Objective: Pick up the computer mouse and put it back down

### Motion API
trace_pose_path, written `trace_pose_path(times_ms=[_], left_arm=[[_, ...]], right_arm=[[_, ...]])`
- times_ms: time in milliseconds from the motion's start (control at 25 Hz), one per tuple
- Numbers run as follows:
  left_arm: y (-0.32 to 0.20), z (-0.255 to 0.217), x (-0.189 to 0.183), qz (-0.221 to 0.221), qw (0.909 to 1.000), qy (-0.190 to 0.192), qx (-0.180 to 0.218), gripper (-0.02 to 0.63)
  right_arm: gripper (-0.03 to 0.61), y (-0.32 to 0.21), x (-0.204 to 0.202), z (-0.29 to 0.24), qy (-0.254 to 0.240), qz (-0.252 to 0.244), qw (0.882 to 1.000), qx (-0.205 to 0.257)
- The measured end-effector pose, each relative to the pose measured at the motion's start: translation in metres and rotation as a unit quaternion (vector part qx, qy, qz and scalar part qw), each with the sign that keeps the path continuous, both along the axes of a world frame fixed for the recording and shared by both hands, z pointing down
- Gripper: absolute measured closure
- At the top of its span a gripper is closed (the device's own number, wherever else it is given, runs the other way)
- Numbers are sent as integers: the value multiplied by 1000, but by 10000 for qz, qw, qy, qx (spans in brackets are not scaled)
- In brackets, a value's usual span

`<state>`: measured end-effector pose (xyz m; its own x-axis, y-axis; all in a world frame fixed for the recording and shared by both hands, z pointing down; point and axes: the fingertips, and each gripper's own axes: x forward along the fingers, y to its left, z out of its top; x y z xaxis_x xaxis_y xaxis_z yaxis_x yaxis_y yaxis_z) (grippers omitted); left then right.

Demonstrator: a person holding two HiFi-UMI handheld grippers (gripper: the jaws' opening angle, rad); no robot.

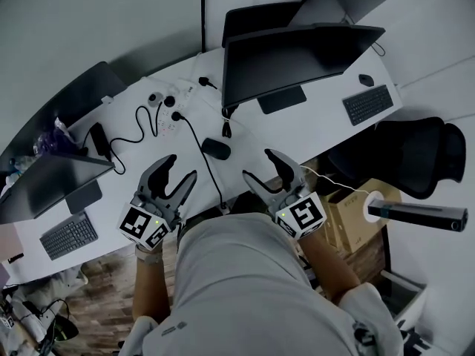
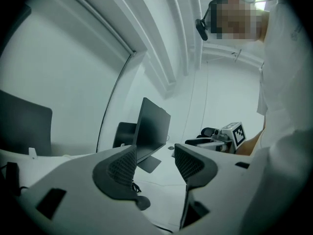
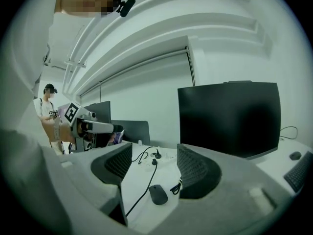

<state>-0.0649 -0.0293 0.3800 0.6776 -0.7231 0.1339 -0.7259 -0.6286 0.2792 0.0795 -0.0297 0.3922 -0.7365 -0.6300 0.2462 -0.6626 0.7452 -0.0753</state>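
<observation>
While the left gripper (image 1: 180, 170) and right gripper (image 1: 260, 165) gape empty, the mouse (image 1: 216, 148) lies ahead between them.
The right gripper's jaws frame it squarely.

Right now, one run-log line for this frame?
left gripper: jaws open, empty | right gripper: jaws open, empty | black oval computer mouse: on white desk, ahead between both grippers, untouched

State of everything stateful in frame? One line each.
left hand-held gripper: open, empty.
right hand-held gripper: open, empty.
computer mouse: lying on desk, not gripped.
centre monitor: screen dark.
left monitor: screen dark.
power strip: plugs inserted.
</observation>
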Motion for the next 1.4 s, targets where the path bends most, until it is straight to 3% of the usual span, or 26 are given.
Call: trace_pose_path(times_ms=[600,1400], left_arm=[[4,-11,14,357,9993,74,103,391],[6,-1,7,222,9997,-7,-48,391]], right_arm=[[298,19,-6,0,14,57,10000,48],[310,7,-16,11,-24,-53,9999,-95]])
